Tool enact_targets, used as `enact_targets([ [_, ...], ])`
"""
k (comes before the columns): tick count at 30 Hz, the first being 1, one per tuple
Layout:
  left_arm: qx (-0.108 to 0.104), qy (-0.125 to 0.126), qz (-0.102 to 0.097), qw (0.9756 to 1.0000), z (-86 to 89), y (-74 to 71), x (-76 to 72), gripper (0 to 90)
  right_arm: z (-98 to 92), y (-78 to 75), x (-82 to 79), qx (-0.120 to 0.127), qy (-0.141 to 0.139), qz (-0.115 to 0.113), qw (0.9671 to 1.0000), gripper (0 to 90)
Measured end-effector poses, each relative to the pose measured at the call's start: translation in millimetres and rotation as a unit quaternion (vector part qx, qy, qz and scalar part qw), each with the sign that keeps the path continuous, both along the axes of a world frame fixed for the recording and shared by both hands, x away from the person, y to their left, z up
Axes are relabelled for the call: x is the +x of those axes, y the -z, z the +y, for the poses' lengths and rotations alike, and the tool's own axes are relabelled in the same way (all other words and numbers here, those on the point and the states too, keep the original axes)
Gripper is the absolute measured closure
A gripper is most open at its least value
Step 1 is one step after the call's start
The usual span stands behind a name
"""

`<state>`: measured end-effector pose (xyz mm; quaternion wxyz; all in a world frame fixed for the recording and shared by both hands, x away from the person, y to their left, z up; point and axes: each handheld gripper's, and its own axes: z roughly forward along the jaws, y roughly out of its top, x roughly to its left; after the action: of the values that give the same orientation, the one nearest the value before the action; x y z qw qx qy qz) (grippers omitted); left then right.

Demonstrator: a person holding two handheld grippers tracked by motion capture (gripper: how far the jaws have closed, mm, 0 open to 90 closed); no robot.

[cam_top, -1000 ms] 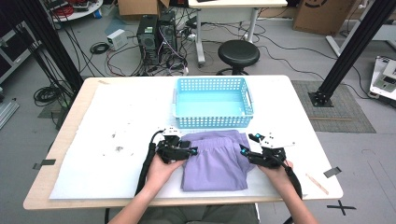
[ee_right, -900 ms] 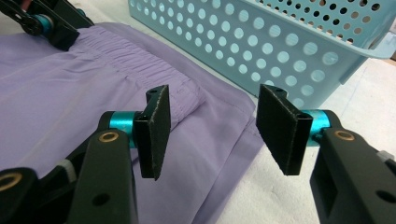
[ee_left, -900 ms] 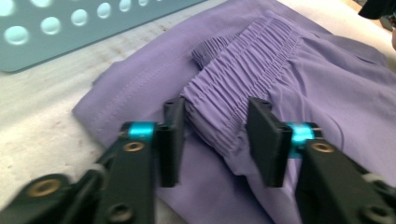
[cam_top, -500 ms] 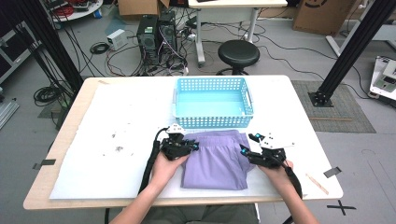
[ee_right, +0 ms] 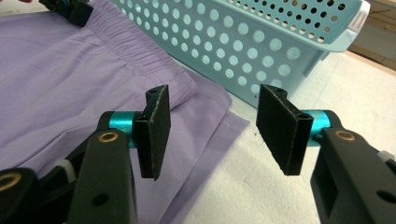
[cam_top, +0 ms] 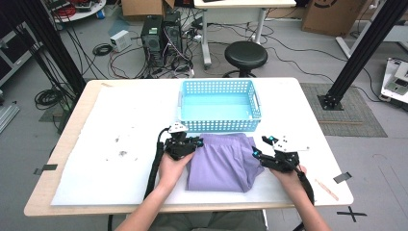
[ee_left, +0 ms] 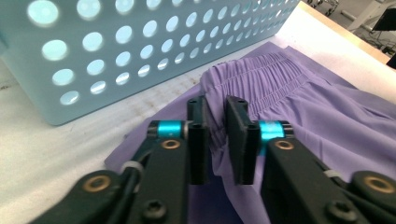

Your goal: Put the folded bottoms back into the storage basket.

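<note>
Two hand-held grippers work one purple garment (cam_top: 223, 162), folded flat on the counter (cam_top: 120, 125) just in front of a light blue perforated basket (cam_top: 219, 126). The left hand-held gripper (ee_left: 217, 135) sits at the garment's elastic waistband corner; its jaws have just been closing and then easing slightly apart, and a ridge of bunched cloth stands in the narrow gap between them, seemingly pinched. The right hand-held gripper (ee_right: 210, 126) hovers with its jaws wide apart above the opposite corner and the white counter cover, holding nothing. By my reading the step in hand is taking hold of both near-basket corners. The next move calls for the right jaws to drop onto the hem and close, then for both hands to lift together. The basket looks empty inside.
</note>
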<state>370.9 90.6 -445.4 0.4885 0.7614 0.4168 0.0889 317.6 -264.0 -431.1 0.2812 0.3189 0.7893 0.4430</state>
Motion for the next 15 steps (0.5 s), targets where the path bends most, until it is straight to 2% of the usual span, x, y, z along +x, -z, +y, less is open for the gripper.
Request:
enact_targets([
  [2,0.016,-0.008,0.011,0.9998,0.2,2.1,0.3,56.2,-0.1,0.4,0.3,0.0,0.006,0.004,1.0,43.8],
  [3,0.014,-0.011,0.015,0.9997,1.2,2.3,-0.1,48.3,-0.5,0.6,0.8,0.004,0.009,0.009,0.9999,42.4],
  [5,0.004,-0.011,0.013,0.9998,7.8,-0.4,-4.0,40.0,-2.3,0.3,0.9,0.017,0.019,0.022,0.9994,40.0],
  [7,-0.001,-0.01,-0.002,0.9999,15.9,-5.6,-11.4,37.6,-4.4,-2.1,-1.0,0.04,0.03,0.031,0.9983,35.5],
  [8,0.0,-0.01,-0.009,0.9999,20.1,-8.3,-15.9,35.7,-4.9,-6.6,-5.5,0.062,0.036,0.033,0.9969,30.2],
  [11,-0.002,-0.011,-0.024,0.9996,31.8,-11.5,-29.7,34.3,-1.5,-10.9,-11.4,0.074,0.035,0.038,0.9959,27.5],
  [15,0.001,-0.008,-0.026,0.9996,44.0,-8.6,-50.7,33.9,10.6,-12.3,-24.7,0.073,0.03,0.041,0.996,24.6],
])
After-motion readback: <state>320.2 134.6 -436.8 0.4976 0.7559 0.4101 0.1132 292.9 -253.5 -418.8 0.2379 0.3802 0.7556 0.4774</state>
